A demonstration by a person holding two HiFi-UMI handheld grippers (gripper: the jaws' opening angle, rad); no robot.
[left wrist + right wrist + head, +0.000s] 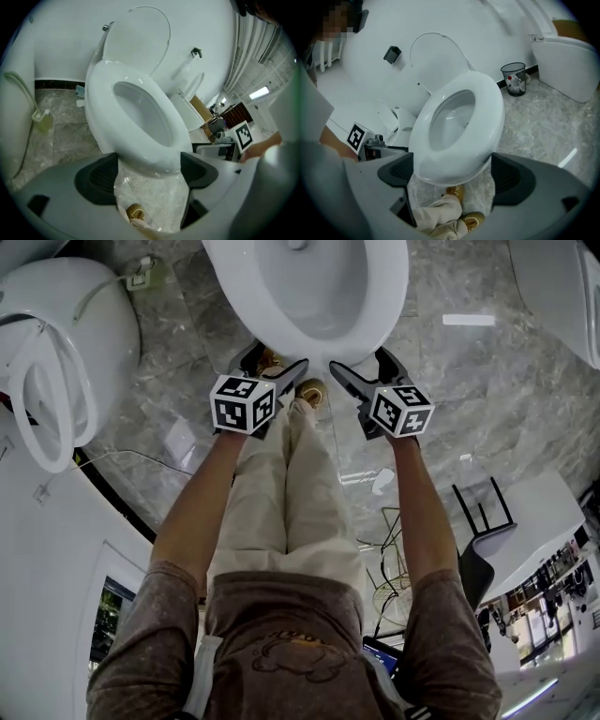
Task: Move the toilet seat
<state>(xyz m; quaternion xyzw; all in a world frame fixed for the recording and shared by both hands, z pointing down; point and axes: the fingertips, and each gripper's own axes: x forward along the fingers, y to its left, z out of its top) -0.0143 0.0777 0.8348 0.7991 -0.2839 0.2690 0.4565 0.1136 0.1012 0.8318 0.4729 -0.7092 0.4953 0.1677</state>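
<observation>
Head view, slip risk: both claws sit at the front lip of the toilet seat (309,341). The rim looks smooth and glossy, so a shallow pinch will likely slide off once you start lifting.
Uneven lift: left claw (277,360) and right claw (361,367) flank the front centre. If only one bites, my guess is the seat twists on its hinges.
Lid (136,37): it's already up against the wall. Swing the seat up fast and it'll probably bang into it.
Drop risk: lose grip partway and the seat slams onto the bowl. Your shoes (461,206) are just below the front lip, so there's little room to recover.
Left claw (149,173): jaws wide apart, holding nothing. Only floor and a shoe show in the gap.
Right claw (452,183): jaws wide apart too, nothing held. Trouser leg (438,215) and floor show in the gap.
Seat state: down flat on the bowl, not yet raised.
Seat vs left claw: the front lip of the seat (101,108) lies just ahead of the pads, lined up with the gap, not yet inside it.
Seat vs right claw: the seat (487,112) fills the view just ahead. Its front lip spans the gap but isn't pinched.
Contact: can't tell whether either claw touches the rim. It looks very close.
Clear of the work: bin (513,77) and a second toilet (56,362) stand well apart.
</observation>
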